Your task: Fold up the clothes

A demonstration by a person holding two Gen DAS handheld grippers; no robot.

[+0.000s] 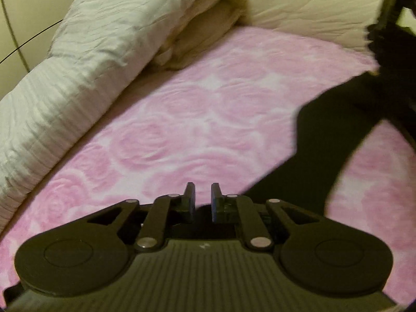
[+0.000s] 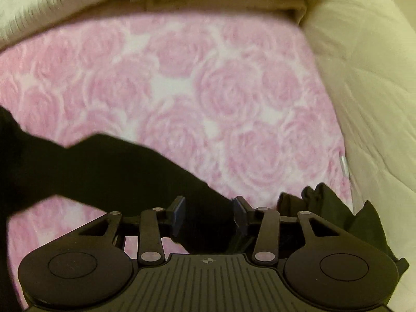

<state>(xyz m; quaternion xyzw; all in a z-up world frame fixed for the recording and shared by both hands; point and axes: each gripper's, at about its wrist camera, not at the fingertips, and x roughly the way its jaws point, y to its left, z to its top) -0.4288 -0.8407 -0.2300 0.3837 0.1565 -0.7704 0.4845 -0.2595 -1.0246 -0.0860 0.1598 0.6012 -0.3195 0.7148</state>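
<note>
black garment (image 2: 109, 166) motion-blurred, cut off at left edge, partly hidden behind gripper body.

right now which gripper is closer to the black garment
Right. The right gripper has the black garment passing between its open fingers. The left gripper sits beside it, fingers nearly together, with the cloth off to its right.

A black garment (image 1: 319, 150) lies stretched across the bed, one long narrow part running diagonally, limp and mostly flat. In the right wrist view the garment (image 2: 117, 166) passes between the tool's fingers; a crumpled dark bunch, perhaps its other end, sits beside them
</note>
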